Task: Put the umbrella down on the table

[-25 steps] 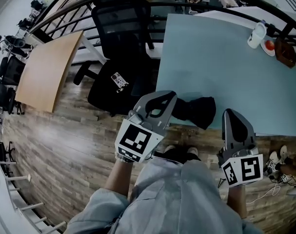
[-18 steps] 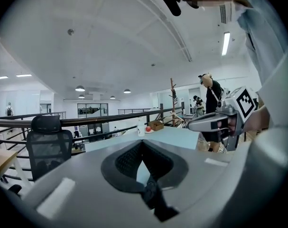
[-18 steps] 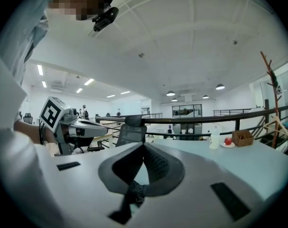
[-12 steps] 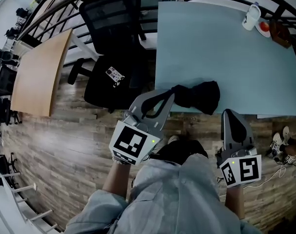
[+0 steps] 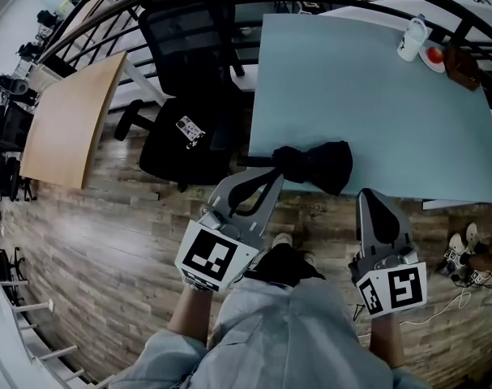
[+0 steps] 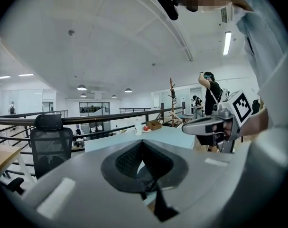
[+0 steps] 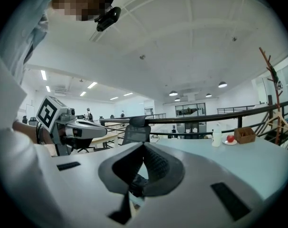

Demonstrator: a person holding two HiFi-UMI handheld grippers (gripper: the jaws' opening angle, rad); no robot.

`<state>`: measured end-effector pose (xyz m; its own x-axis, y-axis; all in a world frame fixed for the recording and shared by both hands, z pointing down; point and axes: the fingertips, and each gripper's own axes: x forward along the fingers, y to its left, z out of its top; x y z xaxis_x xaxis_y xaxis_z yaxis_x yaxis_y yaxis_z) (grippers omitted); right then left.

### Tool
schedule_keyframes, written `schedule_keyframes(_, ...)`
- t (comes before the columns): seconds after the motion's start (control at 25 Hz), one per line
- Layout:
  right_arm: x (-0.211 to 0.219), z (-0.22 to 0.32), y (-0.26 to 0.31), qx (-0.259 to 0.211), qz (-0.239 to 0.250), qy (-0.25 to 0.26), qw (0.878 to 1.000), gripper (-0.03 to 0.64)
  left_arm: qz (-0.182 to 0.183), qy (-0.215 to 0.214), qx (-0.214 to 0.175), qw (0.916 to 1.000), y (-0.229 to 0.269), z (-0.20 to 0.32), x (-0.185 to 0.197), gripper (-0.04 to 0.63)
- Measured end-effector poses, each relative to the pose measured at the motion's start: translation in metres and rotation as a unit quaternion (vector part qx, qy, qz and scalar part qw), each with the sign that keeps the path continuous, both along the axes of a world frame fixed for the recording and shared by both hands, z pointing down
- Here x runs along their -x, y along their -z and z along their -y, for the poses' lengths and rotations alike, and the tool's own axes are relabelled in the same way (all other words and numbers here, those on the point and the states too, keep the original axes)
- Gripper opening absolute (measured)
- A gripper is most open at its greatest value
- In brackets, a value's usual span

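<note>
At the worktop's (image 5: 351,79) near edge lies the black umbrella (image 5: 318,165). Left tongs (image 5: 270,178), clenched on nothing, point toward its left end. Right tongs (image 5: 367,197), likewise clenched, hover alongside, both held nearly level.

1. Table (image 5: 375,96) fills the upper right of the head view.
2. Umbrella (image 5: 314,164) lies along the table's near edge, toward the near left corner.
3. Left gripper (image 5: 271,177) sits just before that edge, its tip at the umbrella's left end; contact can't be told.
4. Right gripper (image 5: 374,197) is to the right of the umbrella, before the table edge and off the table.
5. Bottle (image 5: 409,39), plate (image 5: 434,57) and box (image 5: 460,67) sit side by side at the far right of the table.
6. Office chair (image 5: 189,63) stands just left of the table, with a small card (image 5: 190,130) on its seat.
7. Wooden board (image 5: 71,120) lies further left.
8. Railing (image 5: 100,14) runs behind the chair and table.
</note>
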<state>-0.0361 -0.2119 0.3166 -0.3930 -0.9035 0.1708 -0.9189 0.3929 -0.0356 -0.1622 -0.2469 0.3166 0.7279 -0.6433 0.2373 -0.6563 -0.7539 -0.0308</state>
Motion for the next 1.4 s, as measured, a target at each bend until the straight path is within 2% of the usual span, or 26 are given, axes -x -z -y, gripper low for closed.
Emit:
schedule_keyframes(0.12, -0.008, -0.01, 0.0, -0.001, 0.002, 0.007, 1.0, -0.001, -0.007, 0.012, 0.008, 0.9999, 0.003, -0.014, -0.009, 0.005)
schedule_keyframes(0.28, -0.017, -0.026, 0.001, -0.004, 0.005, 0.014, 1.0, 0.0, 0.001, 0.011, -0.013, 0.9999, 0.004, -0.029, -0.021, 0.005)
schedule_keyframes(0.52, -0.032, -0.049, 0.0, -0.013, -0.002, 0.016, 1.0, -0.002, -0.018, 0.022, 0.003, 0.9996, 0.0, -0.053, -0.037, 0.005)
schedule_keyframes(0.8, -0.042, -0.064, 0.005, -0.025, -0.006, 0.018, 1.0, -0.002, -0.021, 0.012, -0.024, 0.9994, 0.004, -0.068, -0.047, 0.005)
schedule_keyframes(1.0, -0.046, -0.066, 0.01, -0.038, -0.004, 0.023, 0.999, 0.0, -0.033, 0.033, -0.004, 0.9989, 0.009, -0.078, -0.049, 0.005)
schedule_keyframes(1.32, -0.048, -0.069, 0.013, -0.054, -0.004, 0.029, 0.998, -0.002, -0.026, 0.035, -0.021, 0.9988, 0.012, -0.084, -0.051, 0.005)
schedule_keyframes(1.4, -0.048, -0.068, 0.015, -0.058, -0.005, 0.03, 0.998, -0.001, -0.022, 0.028, -0.036, 0.9987, 0.012, -0.084, -0.052, 0.005)
